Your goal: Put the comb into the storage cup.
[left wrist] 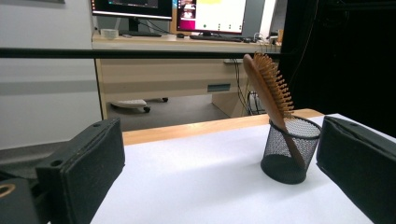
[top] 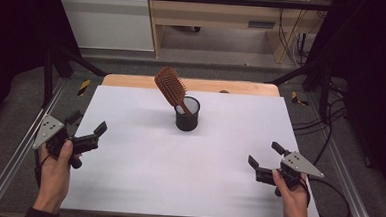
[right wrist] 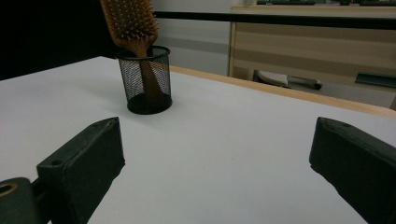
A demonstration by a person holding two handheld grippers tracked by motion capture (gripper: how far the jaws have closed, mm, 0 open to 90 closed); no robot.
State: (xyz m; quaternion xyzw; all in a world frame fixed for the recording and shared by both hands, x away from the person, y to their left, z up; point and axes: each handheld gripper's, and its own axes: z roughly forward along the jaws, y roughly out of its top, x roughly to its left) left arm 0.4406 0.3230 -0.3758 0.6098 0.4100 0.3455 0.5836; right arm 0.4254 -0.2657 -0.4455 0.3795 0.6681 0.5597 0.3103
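Brown wooden paddle hairbrush sits handle-down in the black mesh cup mid-desk, untouched. Left gripper and right gripper hover well apart from it, fingers spread, empty — judging the work either finished or not begun.

Brown wooden paddle hairbrush with paler tan bristles, at upper centre; black wire-mesh cylinder cup just beneath it — fine grid pattern; white rectangular table sheet across the middle, edged by pale wood

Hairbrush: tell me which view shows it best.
Left gripper view: the hairbrush shows whole, bristles in profile, handle in the cup. The right gripper view crops its head; the high view shows it small.
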